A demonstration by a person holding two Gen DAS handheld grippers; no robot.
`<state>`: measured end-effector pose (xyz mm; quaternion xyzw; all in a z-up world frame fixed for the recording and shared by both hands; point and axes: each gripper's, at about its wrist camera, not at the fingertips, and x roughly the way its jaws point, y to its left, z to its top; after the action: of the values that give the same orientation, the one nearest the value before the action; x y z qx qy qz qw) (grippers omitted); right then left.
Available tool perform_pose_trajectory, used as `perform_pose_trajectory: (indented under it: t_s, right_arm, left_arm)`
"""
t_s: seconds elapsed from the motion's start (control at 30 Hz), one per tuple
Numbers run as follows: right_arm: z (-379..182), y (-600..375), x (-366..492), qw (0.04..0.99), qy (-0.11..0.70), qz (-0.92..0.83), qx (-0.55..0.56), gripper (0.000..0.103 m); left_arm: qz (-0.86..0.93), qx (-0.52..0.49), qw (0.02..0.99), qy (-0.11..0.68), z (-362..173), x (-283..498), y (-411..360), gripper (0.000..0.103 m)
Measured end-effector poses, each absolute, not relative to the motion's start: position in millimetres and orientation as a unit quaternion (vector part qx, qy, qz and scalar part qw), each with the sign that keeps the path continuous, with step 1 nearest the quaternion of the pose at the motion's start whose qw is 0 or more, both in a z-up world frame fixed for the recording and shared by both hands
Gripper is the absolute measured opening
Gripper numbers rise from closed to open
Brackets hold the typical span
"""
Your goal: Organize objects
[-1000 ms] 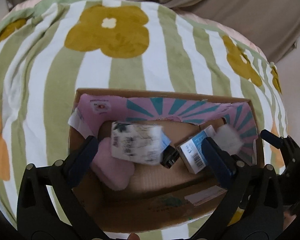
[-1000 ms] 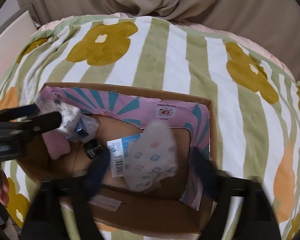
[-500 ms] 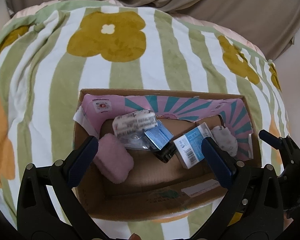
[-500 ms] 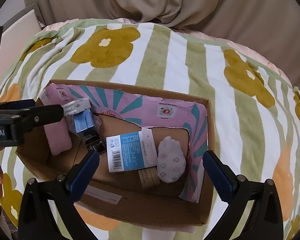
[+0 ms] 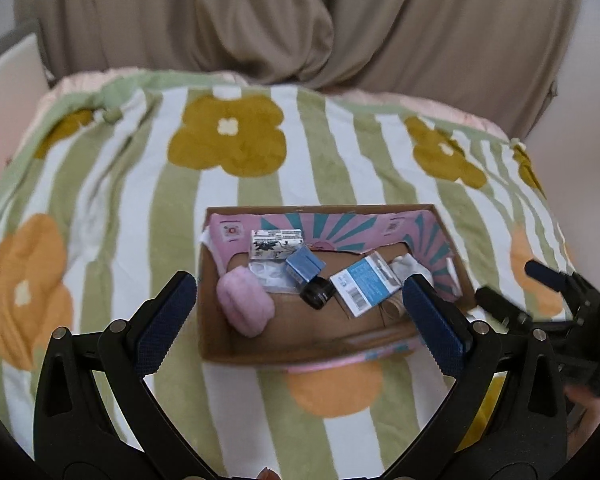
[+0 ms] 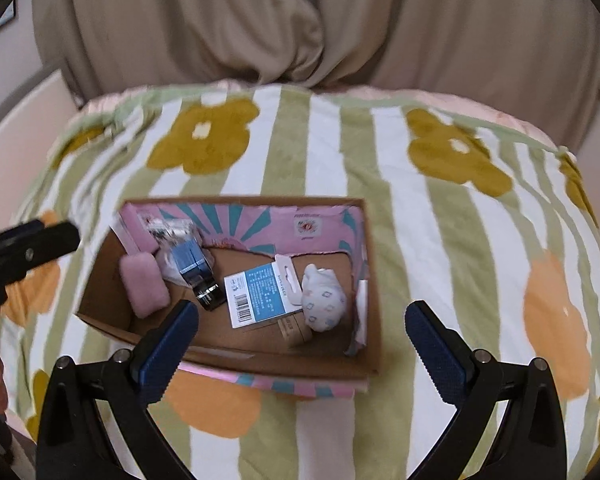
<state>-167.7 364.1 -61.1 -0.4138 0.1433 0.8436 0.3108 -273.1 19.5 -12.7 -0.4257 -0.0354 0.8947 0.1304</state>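
Note:
A shallow cardboard box with a pink and teal lining lies on a flowered striped blanket. Inside lie a pink pad, a white printed packet on the far wall, a small blue box, a black cap, a blue and white carded pack and a white patterned pouch. My left gripper and right gripper are both open and empty, held back above the box's near edge.
The blanket covers a rounded cushion. Beige drapery hangs behind it. The right gripper shows at the left wrist view's right edge; the left gripper shows at the right wrist view's left edge.
Both grippers let go of their items, the white packet and the patterned pouch, into the box, then pulled up and back. The box now looks smaller and farther.

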Motion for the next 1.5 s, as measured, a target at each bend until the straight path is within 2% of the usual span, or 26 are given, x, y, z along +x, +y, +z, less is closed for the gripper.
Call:
perform_pose_trajectory:
  t_s: [0.33,0.5,0.7,0.8,1.5]
  right_arm:
    - [-0.2,286.4,-105.6,0.317,0.102,0.883,-0.331,0.103]
    - [3.6,253.9,-75.2,0.322,0.087,0.889,-0.315,0.103]
    - [-11.8,223.7,-42.2,0.327,0.090,0.888,-0.309,0.103]
    - [-21.3,213.9,-28.6,0.333,0.094,0.886,-0.309,0.103]
    - [-20.6,203.5,-5.0,0.353,0.082,0.882,-0.300,0.103]
  left_arm:
    - [0.929,-0.347,0.128,-0.030,24.2,-151.9,4.3,0.103]
    - [0.938,-0.324,0.120,-0.033,25.7,-102.5,-1.1,0.103]
    - [0.939,-0.323,0.108,-0.055,3.3,-56.3,-8.8,0.103]
    - [0.939,-0.317,0.110,-0.073,-2.3,-43.1,-11.9,0.103]
    - [0.945,-0.304,0.106,-0.050,0.3,-27.7,-4.0,0.103]
